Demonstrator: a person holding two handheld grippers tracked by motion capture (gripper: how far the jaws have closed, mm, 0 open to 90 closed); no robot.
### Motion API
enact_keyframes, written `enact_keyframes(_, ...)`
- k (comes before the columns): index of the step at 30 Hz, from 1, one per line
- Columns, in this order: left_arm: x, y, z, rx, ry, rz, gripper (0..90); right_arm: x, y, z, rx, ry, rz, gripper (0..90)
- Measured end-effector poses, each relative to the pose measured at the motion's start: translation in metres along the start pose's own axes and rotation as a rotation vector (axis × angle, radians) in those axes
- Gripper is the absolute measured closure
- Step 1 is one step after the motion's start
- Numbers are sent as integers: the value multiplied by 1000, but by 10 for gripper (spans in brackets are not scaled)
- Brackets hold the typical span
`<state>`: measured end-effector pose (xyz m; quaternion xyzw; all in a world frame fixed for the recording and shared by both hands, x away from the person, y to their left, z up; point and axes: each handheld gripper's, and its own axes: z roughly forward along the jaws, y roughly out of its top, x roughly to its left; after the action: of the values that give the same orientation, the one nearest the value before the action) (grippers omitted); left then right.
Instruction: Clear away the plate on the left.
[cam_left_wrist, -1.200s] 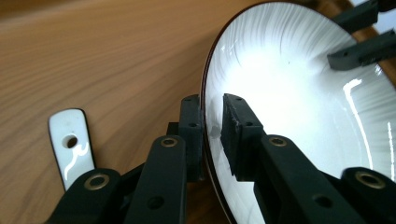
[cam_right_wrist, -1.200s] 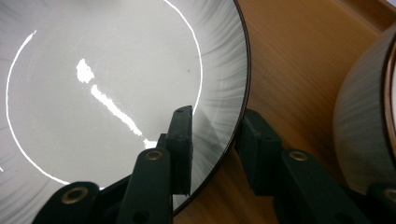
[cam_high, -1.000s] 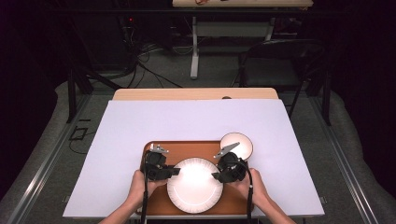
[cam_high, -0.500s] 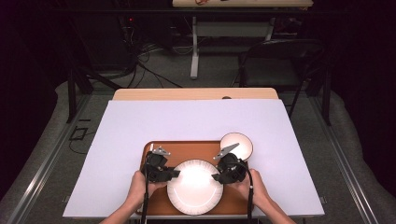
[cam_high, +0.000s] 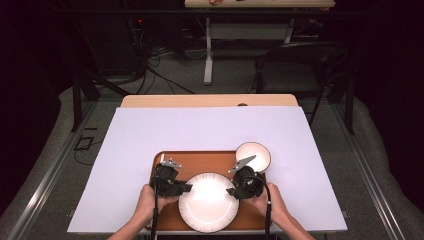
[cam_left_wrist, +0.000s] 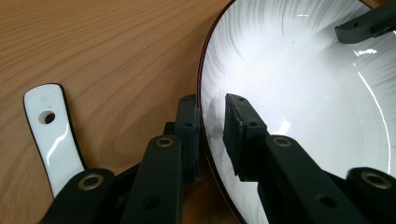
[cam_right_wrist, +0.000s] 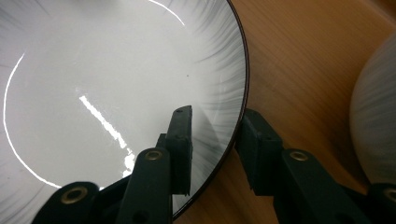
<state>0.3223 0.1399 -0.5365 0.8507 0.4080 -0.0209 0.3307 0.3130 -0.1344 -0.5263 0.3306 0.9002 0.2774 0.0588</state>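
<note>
A round white plate (cam_high: 208, 202) lies flat on a brown wooden tray (cam_high: 200, 161) at the near edge of the desk (cam_high: 210, 132). The plate is glossy ceramic with a thin dark rim and faint grey brush-like streaks running inward from the edge; being round, it has no long axis and faces straight up.

The left gripper (cam_high: 186, 187) stands at the plate's left edge. In the left gripper view its jaws are apart and straddle the rim, one over the white face, the other outside above the wood; whether they touch the rim cannot be told.

The right gripper (cam_high: 231, 191) stands at the right edge. In the right gripper view its jaws are likewise apart astride the rim, not pressed on it.

A flat white piece with a dark edge and a small round hole (cam_left_wrist: 55, 135) lies on the tray left of the plate; what it is cannot be told.

A smaller round white bowl (cam_high: 253, 155) sits at the tray's far right corner, near the plate but apart from it.

The tray's wood shows fine straight grain. A pale lilac sheet covers most of the desk, leaving a strip of light wood at the far edge. The floor is grey with cables, and a dark chair (cam_high: 295, 67) stands behind in a dim room.
</note>
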Motion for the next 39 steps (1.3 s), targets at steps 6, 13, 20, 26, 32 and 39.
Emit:
enact_keyframes(6, -1, -1, -1, -6, -8, 17, 709, 1, 0, 0, 5, -3, -18, 639)
enact_keyframes(13, 0, 0, -11, -43, 24, 35, 509, 0, 0, -7, -22, -21, -33, 521)
enact_keyframes(20, -5, 1, -28, -70, 85, 132, 318, 3, -2, -24, -66, -69, -63, 358)
enact_keyframes(26, -8, -2, -42, -91, 130, 178, 242, 2, -8, -40, -105, -82, -70, 231)
enact_keyframes(32, -8, -8, -55, -101, 148, 181, 180, -2, -13, -55, -140, -108, -83, 141)
enact_keyframes(39, -7, -16, -70, -129, 176, 195, 156, -9, -20, -74, -166, -146, -85, 56)
